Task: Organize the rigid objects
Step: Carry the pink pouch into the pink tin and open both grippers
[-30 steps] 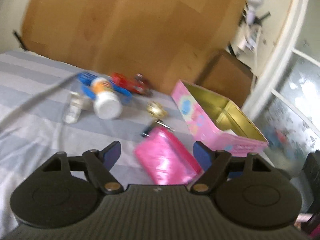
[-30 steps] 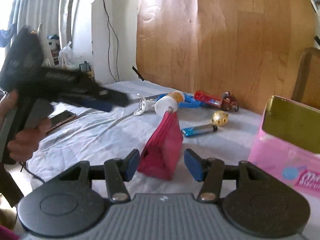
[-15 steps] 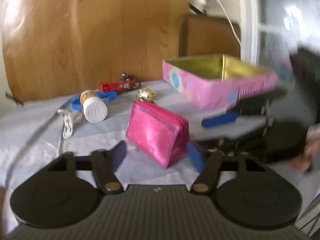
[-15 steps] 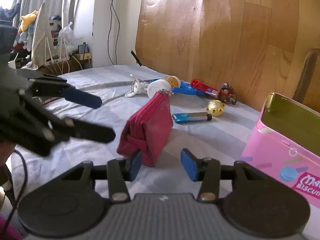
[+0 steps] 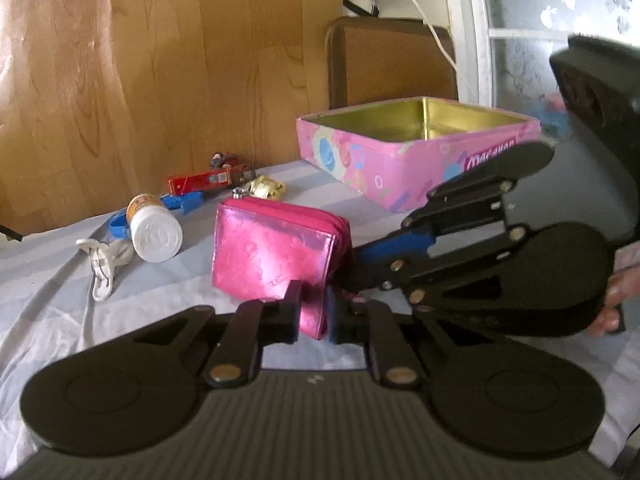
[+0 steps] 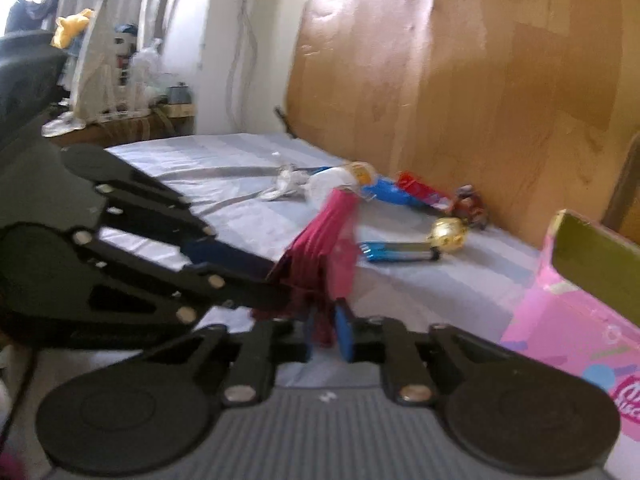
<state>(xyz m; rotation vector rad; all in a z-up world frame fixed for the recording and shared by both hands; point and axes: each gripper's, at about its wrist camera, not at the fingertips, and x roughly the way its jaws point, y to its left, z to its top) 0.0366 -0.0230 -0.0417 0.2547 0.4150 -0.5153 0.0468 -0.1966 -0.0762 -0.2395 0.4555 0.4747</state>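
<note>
Because the pink zip wallet (image 5: 276,248) is thin, glossy and soft-sided, it will likely flex and slip; take hold at the stiffer edges. It stands on the bed (image 5: 48,264) near the pink biscuit tin (image 5: 400,168). The left gripper (image 5: 312,312) and right gripper (image 6: 326,330) have just been closing, and each now pinches a wallet corner.

Wallet (image 5: 276,248) between my tongs: shiny metallic pink, faint embossed pattern. Tin (image 5: 416,160): pink outside with blue and pastel shapes, gold inside. Sheet (image 5: 60,248): pale grey-and-white stripes. Bottle (image 5: 154,228): white, orange label. Lighter (image 6: 396,250): blue. Ball (image 6: 448,236): gold. Headboard (image 5: 160,60): brown woodgrain.
</note>
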